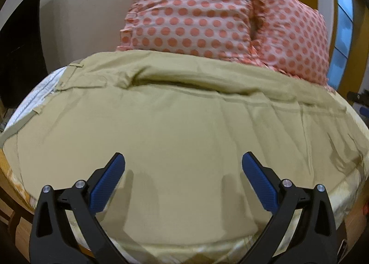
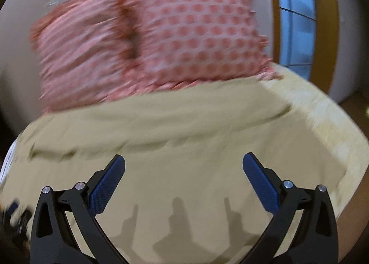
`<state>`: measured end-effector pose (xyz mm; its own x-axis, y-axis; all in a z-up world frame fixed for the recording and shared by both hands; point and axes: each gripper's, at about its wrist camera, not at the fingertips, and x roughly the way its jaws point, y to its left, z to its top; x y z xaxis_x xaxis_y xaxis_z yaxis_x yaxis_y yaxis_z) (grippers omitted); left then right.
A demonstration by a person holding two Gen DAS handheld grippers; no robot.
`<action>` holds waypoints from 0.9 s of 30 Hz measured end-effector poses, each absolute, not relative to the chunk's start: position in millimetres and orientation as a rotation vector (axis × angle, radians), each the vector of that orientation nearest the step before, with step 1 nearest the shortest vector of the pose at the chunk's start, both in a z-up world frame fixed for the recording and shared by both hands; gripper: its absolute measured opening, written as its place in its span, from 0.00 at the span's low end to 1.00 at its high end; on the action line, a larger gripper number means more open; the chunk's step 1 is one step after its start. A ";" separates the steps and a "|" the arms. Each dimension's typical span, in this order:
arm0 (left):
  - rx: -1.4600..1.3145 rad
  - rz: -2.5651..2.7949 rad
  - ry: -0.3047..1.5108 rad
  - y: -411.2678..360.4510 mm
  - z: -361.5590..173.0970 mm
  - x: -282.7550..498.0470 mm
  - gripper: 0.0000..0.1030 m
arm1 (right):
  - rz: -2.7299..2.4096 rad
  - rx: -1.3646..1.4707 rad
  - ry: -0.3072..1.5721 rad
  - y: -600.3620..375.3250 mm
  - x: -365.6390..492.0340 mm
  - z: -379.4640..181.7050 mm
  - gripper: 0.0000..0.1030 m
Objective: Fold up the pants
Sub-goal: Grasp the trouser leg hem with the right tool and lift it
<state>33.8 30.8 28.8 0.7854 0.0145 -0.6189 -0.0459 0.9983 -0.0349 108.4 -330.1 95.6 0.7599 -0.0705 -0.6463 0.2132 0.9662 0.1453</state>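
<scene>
Khaki pants (image 1: 175,125) lie spread flat across the bed, waistband with belt loops and white lining (image 1: 49,84) at the left, legs running to the right. A long crease crosses the cloth near the pillows. My left gripper (image 1: 183,163) hovers open and empty above the near part of the pants. In the right wrist view, which is motion-blurred, the pants (image 2: 161,137) fill the middle, and my right gripper (image 2: 183,163) is open and empty above them, casting shadows on the cloth.
Two pink pillows with orange dots (image 1: 191,12) (image 2: 184,33) stand against the wall behind the pants. The bed's pale yellow sheet (image 2: 322,130) shows at the right. A window (image 2: 297,17) is at the far right, a dark screen (image 1: 20,51) at the left.
</scene>
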 end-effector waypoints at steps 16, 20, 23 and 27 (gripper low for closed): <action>-0.054 0.139 0.653 53.2 63.0 85.0 0.98 | -0.704 0.477 0.990 -467.3 393.9 18.9 0.59; -0.080 0.138 0.669 63.2 60.6 96.1 0.98 | -0.699 0.377 0.950 -463.2 396.0 10.0 0.52; -0.113 0.115 0.672 69.1 61.7 97.7 0.98 | -0.644 0.412 0.897 -472.3 378.9 9.4 0.15; -0.122 0.101 0.651 77.9 67.7 91.0 0.98 | -0.497 0.690 0.784 -499.1 333.4 12.5 0.04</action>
<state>91.0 77.9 67.7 0.7909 0.0559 -0.6093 -0.1322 0.9879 -0.0809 333.4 -499.1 12.5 0.6151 -0.1515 -0.7738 0.6347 0.6775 0.3718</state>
